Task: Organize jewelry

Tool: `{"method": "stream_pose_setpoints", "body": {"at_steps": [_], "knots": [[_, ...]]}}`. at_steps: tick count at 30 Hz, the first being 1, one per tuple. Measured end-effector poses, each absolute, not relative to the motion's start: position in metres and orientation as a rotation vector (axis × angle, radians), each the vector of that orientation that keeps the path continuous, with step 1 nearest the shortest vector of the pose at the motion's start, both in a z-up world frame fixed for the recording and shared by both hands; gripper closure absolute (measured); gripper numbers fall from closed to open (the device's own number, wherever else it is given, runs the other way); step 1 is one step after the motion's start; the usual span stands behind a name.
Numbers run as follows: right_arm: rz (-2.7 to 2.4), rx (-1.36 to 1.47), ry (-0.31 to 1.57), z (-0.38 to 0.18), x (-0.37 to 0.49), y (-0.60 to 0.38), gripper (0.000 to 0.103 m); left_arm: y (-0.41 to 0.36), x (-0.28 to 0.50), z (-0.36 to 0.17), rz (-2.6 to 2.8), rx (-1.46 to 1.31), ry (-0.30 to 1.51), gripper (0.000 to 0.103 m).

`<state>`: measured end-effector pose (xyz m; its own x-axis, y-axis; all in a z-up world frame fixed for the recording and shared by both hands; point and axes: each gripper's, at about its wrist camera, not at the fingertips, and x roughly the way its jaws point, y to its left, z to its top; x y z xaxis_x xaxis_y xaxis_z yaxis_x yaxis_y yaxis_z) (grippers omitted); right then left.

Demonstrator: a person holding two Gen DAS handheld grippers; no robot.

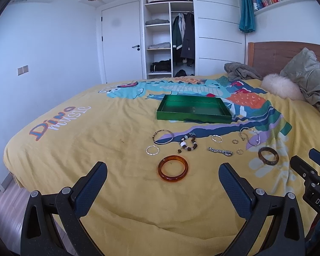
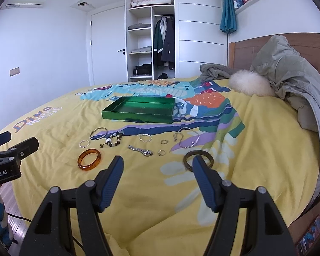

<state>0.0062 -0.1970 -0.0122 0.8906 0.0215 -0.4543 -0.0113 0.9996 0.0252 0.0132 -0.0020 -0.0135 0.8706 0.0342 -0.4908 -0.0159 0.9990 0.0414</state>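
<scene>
Jewelry lies spread on a yellow bedspread [image 1: 117,192] in front of an empty green tray [image 1: 194,108], which also shows in the right wrist view [image 2: 138,109]. An orange bangle [image 1: 172,169] lies just ahead of my open, empty left gripper [image 1: 163,168]. A dark brown bangle [image 2: 198,159] lies at the right fingertip of my open, empty right gripper [image 2: 157,162]. Between them lie a bead bracelet [image 1: 187,143], silver bangles [image 1: 162,136], a chain watch [image 1: 220,151], thin rings [image 1: 234,141] and a pearl bracelet [image 1: 253,138].
A fluffy white pillow [image 2: 249,83], a grey-green jacket [image 2: 292,79] and a grey blanket [image 2: 215,70] lie by the wooden headboard [image 2: 241,51]. An open wardrobe [image 2: 151,32] and a door stand beyond the bed. The bed's edge is close below both grippers.
</scene>
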Motion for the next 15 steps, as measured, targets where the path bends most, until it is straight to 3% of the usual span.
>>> {"method": "stream_pose_setpoints", "body": {"at_steps": [15], "knots": [[0.016, 0.033, 0.471, -0.014, 0.013, -0.201, 0.037, -0.001, 0.028, -0.017, 0.030, 0.040, 0.534, 0.000]]}}
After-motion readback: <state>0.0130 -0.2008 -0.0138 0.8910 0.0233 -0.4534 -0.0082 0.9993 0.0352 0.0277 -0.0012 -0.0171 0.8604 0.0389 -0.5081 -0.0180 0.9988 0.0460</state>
